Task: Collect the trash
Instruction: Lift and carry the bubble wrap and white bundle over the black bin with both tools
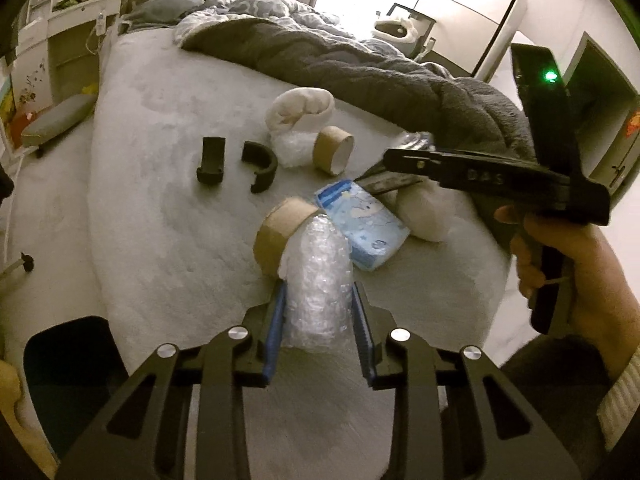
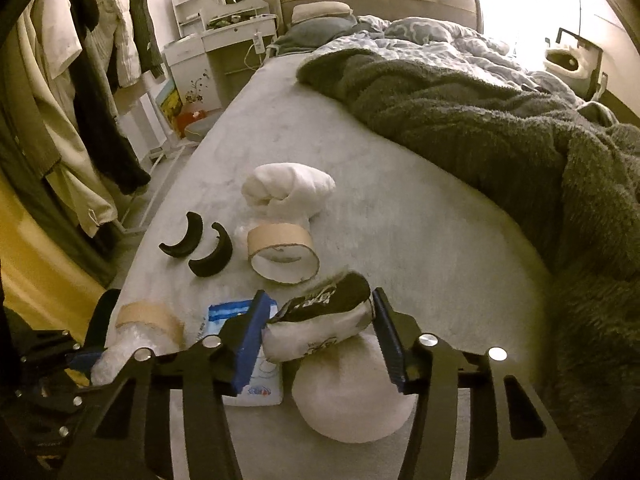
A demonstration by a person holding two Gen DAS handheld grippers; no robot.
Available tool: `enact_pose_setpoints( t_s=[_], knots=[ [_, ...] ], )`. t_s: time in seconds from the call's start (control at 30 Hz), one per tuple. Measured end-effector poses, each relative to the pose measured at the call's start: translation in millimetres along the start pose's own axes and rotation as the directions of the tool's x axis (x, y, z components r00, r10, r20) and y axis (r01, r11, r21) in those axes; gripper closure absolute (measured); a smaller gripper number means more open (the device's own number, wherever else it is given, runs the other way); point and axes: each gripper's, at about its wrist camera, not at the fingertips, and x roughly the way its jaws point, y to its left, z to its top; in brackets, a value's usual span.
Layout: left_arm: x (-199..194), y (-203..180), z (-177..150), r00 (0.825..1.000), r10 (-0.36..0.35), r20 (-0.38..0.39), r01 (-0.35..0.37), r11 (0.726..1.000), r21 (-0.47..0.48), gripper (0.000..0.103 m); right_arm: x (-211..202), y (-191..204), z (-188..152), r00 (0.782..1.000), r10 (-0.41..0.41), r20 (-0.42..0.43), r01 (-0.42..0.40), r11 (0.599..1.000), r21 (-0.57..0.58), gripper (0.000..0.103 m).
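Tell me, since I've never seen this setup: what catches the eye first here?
Two grippers at once: the left gripper is clamped on a bubble wrap roll by a cardboard tape core, and the right gripper squeezes a crumpled black-and-white wrapper above a white bundle. Behind them, two curved black pieces lie on the pale bed, with a rumpled grey blanket on the right.

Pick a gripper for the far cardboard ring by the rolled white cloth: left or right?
Right, probably. The far cardboard ring lies just beyond the right gripper; from the left gripper it's farther. Both are full: left holds bubble wrap, right a crumpled wrapper.
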Motion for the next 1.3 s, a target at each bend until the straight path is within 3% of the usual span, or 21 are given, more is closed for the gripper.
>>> enact_pose_setpoints(
  t_s=[0.53, 0.57, 0.8, 1.3],
  knots=[
    [-52.2, 22.0, -8.7, 0.994, -0.080, 0.070, 0.083, 0.996, -0.031, 0.070, -24.7, 39.3, 22.0, 0.991, -0.096, 0.095, 0.097, 0.995, -0.009, 0.059],
    [-50.5, 25.6, -9.5, 0.992, -0.108, 0.060, 0.111, 0.993, -0.048, 0.070, -25.9, 42.6, 23.1, 0.990, -0.094, 0.102, 0.095, 0.995, -0.006, 0.059],
    [-14.5, 33.1, -23.0, 0.987, -0.129, -0.095, 0.120, 0.988, -0.093, 0.070, -24.7, 76.0, 34.4, 0.991, -0.063, 0.121, 0.069, 0.997, -0.041, 0.059],
    [-8.4, 34.4, -28.5, 0.976, -0.174, -0.128, 0.159, 0.980, -0.116, 0.071, -28.3, 105.7, 41.0, 0.992, -0.026, 0.126, 0.037, 0.996, -0.080, 0.059]
  ],
)
